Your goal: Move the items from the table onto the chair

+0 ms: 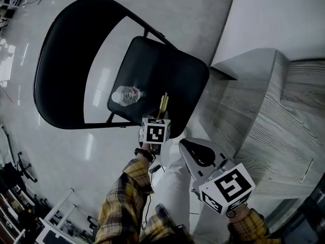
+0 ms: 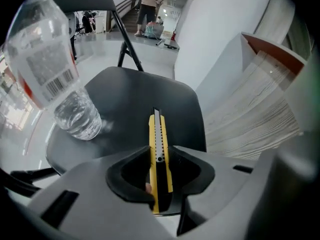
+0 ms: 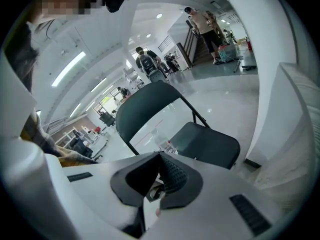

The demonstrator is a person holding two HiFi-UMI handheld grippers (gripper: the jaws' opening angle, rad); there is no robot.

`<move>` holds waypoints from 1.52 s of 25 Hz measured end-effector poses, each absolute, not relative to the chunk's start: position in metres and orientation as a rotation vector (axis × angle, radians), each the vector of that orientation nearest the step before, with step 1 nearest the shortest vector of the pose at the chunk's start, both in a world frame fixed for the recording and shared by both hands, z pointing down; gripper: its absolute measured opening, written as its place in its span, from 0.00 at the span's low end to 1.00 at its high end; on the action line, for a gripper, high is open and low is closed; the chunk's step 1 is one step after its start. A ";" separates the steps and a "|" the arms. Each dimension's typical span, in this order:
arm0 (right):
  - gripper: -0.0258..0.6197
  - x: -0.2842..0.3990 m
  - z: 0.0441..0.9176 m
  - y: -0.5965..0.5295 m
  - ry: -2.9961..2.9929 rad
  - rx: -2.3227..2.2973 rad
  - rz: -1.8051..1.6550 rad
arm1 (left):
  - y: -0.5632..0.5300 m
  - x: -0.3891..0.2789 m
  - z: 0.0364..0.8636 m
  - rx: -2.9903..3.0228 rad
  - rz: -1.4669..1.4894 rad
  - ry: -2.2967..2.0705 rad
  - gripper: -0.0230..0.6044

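Holding: the left gripper point(image 2: 160, 164) has its fingers pinching a yellow box cutter point(image 2: 158, 131) by its rear half, and the front half sticks out ahead.
Place: the cutter is over the near edge of the chair point(image 1: 175, 70) seat; I cannot tell whether it touches.
Weight: light and stiff, I judge; it should not sag or bend in the pinch.
Slip: the smooth plastic sides could twist between the fingers, so a flat pinch across the body near mid-length looks safest.
Hazard: a short grey tip shows past the yellow body. It is probably blade, so lay it down flat with the point away from the bottle.
Other gripper: the right gripper point(image 3: 161, 176) has its fingers pressed together on nothing and is held back beside the person's leg.
Seat: black, smooth, slightly dished. A clear water bottle point(image 1: 126, 95) stands on its left part, with bare room to the right of it.
Table: a grey wood-grain top point(image 1: 284, 116) is at the right, close to the chair.
Room: pale glossy floor point(image 1: 76, 151), open around the chair, with people far off.
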State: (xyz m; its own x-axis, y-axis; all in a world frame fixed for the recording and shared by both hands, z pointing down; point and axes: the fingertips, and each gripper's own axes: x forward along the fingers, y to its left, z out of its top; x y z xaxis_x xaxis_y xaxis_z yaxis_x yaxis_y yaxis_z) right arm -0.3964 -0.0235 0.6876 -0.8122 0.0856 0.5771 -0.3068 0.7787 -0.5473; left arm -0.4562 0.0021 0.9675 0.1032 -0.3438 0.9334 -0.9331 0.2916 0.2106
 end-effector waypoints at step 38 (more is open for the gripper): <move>0.07 -0.200 0.399 -0.025 -2.729 0.394 0.640 | -0.049 -0.330 0.522 1.639 0.288 -1.949 0.08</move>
State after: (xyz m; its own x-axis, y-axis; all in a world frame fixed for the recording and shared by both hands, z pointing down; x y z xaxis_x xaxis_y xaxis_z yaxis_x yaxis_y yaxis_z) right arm -0.2001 -0.0250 0.3994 -0.9140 -0.1929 0.3569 -0.3315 0.8623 -0.3828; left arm -0.3298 -0.0495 0.5221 -0.0853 -0.8321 0.5481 -0.9550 0.2252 0.1932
